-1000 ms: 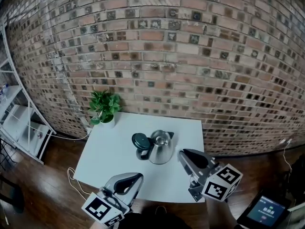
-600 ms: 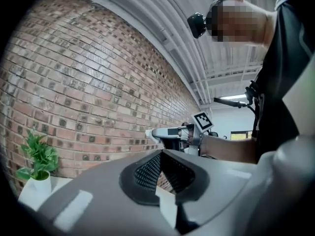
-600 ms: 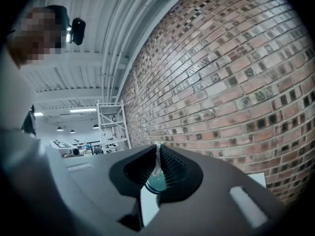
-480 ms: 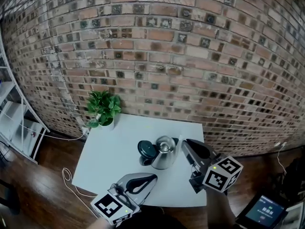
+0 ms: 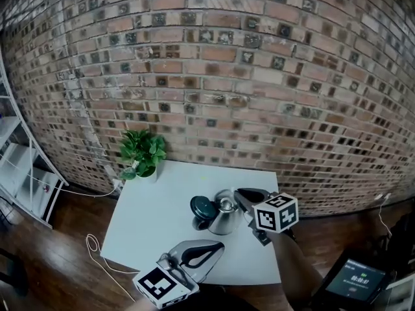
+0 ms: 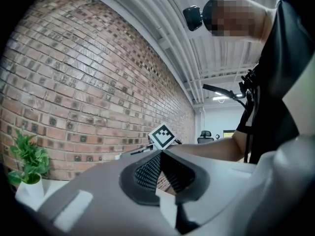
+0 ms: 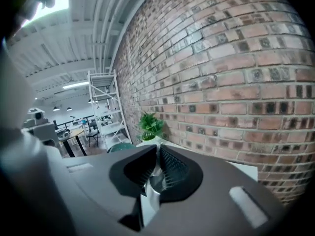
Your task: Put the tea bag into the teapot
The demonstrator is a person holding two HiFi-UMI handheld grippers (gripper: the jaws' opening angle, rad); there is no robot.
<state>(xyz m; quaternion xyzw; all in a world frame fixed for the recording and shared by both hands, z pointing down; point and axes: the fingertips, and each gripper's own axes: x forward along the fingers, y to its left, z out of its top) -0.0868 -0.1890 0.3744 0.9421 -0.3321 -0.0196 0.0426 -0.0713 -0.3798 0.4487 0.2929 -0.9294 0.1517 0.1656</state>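
A steel teapot (image 5: 222, 216) stands open on the white table (image 5: 152, 216), and its black lid (image 5: 202, 207) lies just left of it. My right gripper (image 5: 240, 194) reaches in from the right, with its tips just above the pot's right rim. In the right gripper view my right gripper (image 7: 157, 162) is shut on a thin silvery tea bag (image 7: 152, 185). My left gripper (image 5: 219, 244) hangs low over the table's front edge, shut and holding nothing. In the left gripper view my left gripper (image 6: 159, 155) points at the brick wall.
A small potted plant (image 5: 142, 153) stands on the table's far left corner. A brick wall (image 5: 214, 76) runs behind the table. White shelving (image 5: 19, 167) and a cable (image 5: 97, 245) on the wooden floor lie to the left. A tablet (image 5: 353, 282) sits at bottom right.
My right gripper has moved left and away from me, from the table's front right to the teapot's rim. My left gripper has drifted a little to the right.
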